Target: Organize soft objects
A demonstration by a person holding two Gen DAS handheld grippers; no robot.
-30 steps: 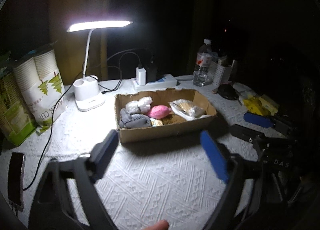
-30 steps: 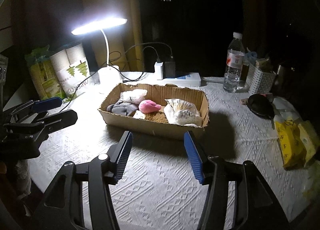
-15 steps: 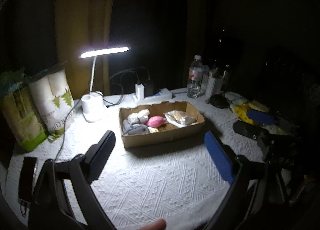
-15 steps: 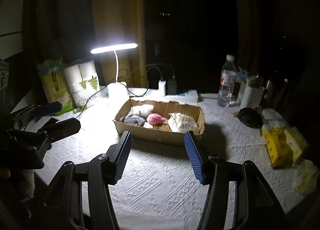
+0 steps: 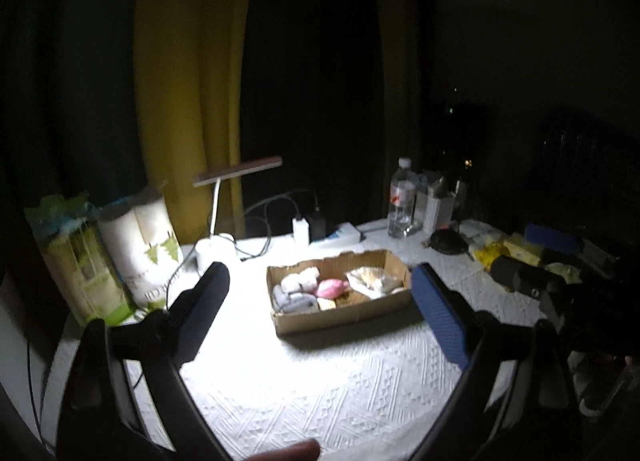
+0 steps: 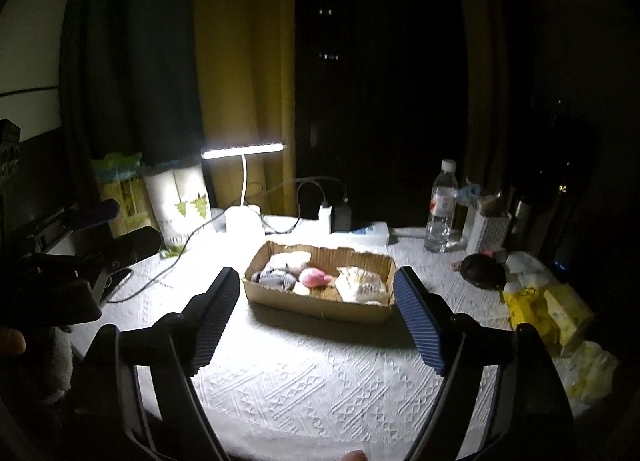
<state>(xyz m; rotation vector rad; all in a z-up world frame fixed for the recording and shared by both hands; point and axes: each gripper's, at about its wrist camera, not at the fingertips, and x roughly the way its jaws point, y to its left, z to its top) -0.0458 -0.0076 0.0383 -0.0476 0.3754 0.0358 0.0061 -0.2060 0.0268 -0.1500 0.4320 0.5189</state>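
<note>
A shallow cardboard box [image 5: 344, 317] [image 6: 320, 307] sits mid-table under the lamp. It holds several soft items: a pink plush [image 5: 331, 288] [image 6: 315, 277], grey socks [image 5: 292, 301] [image 6: 274, 279], a white bundle [image 5: 300, 281] [image 6: 290, 259] and a clear bag of filling [image 5: 374, 281] [image 6: 360, 287]. My left gripper [image 5: 320, 317] is open and empty, well back from the box. My right gripper [image 6: 314, 315] is open and empty, also short of the box. Each gripper shows at the other view's edge, the right gripper [image 5: 552, 261] and the left gripper [image 6: 92, 229].
White textured tablecloth [image 6: 320, 381]. A lit desk lamp [image 6: 242, 181], paper cup packs [image 6: 180, 205], power strip [image 6: 360, 231], water bottle [image 6: 442, 205], white holder [image 6: 488, 227], black pouch [image 6: 482, 271] and yellow packets [image 6: 548, 309] ring the box.
Both grippers have pulled back and up from the box, which now looks smaller and farther. Both stay open and empty.
</note>
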